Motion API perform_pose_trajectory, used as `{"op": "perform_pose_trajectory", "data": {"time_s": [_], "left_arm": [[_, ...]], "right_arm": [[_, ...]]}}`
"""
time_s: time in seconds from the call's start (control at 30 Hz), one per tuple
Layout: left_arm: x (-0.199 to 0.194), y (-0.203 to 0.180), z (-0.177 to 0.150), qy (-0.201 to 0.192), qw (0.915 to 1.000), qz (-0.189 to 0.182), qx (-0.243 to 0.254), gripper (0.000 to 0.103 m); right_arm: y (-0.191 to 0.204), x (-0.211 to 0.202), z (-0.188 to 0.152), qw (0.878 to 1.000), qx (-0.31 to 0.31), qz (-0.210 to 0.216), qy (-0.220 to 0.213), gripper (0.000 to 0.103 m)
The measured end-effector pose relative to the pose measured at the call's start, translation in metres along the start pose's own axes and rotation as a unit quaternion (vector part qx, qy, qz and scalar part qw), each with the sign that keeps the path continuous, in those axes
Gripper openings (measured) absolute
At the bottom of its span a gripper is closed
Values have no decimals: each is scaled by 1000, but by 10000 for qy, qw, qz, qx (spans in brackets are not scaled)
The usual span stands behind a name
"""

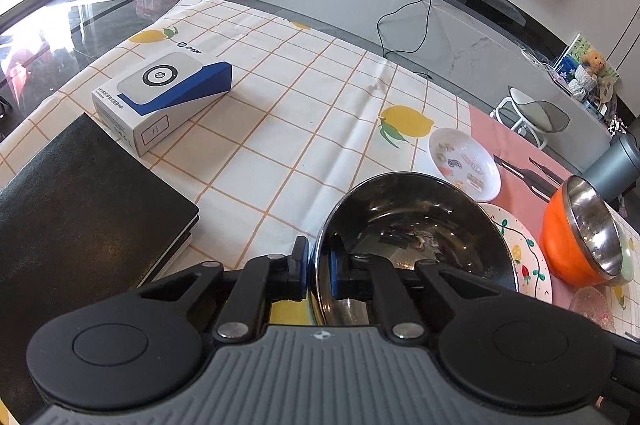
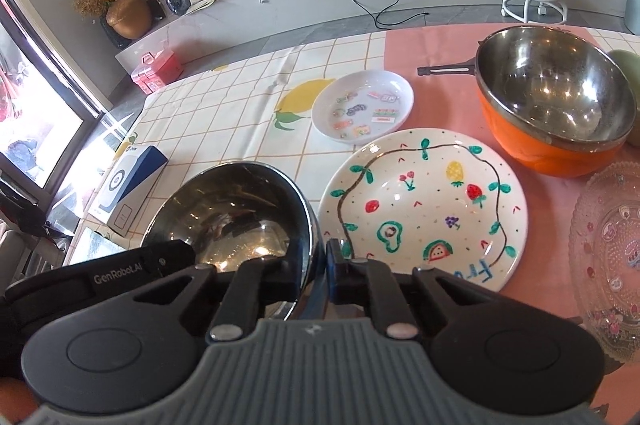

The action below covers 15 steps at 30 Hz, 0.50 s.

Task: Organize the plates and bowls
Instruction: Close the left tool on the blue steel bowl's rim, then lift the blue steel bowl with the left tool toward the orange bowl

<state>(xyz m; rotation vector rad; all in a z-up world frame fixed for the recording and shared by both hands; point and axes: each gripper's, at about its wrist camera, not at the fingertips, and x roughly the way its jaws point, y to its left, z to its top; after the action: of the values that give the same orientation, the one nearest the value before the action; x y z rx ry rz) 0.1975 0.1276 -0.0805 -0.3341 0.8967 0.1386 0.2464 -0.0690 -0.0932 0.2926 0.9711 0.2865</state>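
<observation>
A dark steel bowl [image 1: 416, 237] [image 2: 236, 209] is held at its rim by both grippers. My left gripper [image 1: 320, 265] is shut on its near rim. My right gripper [image 2: 318, 265] is shut on its right rim, and the left gripper's body [image 2: 100, 277] shows beside it. Right of the bowl lies a white plate painted with fruit [image 2: 428, 205] [image 1: 524, 257]. Behind it is a small white dish with stickers [image 2: 362, 107] [image 1: 464, 165]. An orange bowl with a steel lining [image 2: 552, 101] [image 1: 580, 237] stands at the right. A clear patterned glass plate [image 2: 612, 253] [image 1: 592, 305] lies at the near right.
A white and blue box [image 1: 160, 97] [image 2: 128, 181] and a black book [image 1: 76, 209] lie on the left of the checked tablecloth [image 1: 288, 129]. A dark utensil handle [image 2: 444, 69] lies behind the orange bowl. A green object [image 2: 628, 65] sits at the far right edge.
</observation>
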Motion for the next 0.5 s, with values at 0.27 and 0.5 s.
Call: {"op": "perform_pose_trajectory", "data": {"time_s": [0.27, 0.5], "left_arm": [[-35, -1, -10, -172, 9998, -135, -15, 10], [-75, -7, -30, -299, 9993, -235, -7, 10]], "right_arm": [[2, -32, -8, 9999, -41, 74, -136, 9], [-6, -74, -28, 9996, 65, 188, -194, 9]]}}
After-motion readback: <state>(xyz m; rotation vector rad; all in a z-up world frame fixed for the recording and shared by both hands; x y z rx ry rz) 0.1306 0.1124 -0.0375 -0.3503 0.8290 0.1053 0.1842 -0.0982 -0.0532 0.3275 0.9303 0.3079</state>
